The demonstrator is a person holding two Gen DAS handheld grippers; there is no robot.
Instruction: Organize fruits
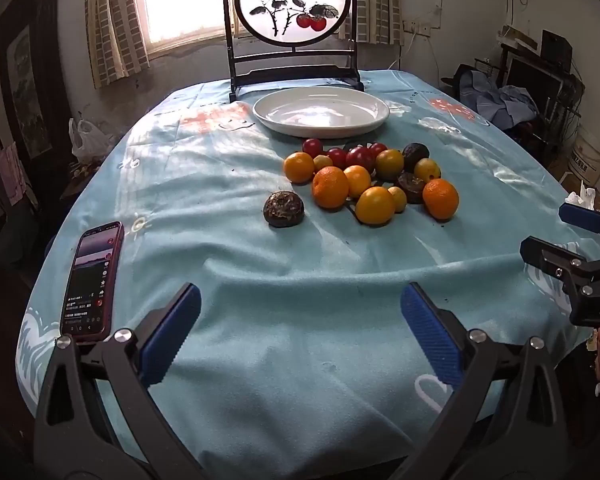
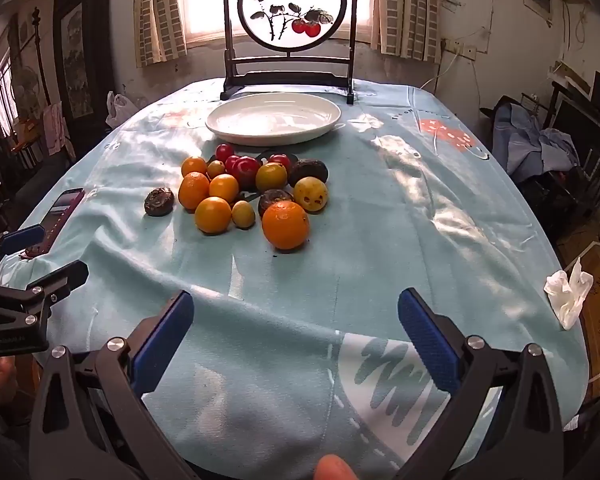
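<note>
A pile of fruit lies mid-table: oranges, yellow plums, red plums and dark brown fruits. One dark brown fruit sits apart to the pile's left. A large orange is nearest on the right. An empty white plate stands just behind the pile. My left gripper is open and empty, low over the near cloth. My right gripper is open and empty too, and shows at the right edge of the left wrist view.
The table has a light blue cloth. A phone lies at the left edge. A crumpled tissue lies at the right edge. A framed round screen with painted fruit stands behind the plate.
</note>
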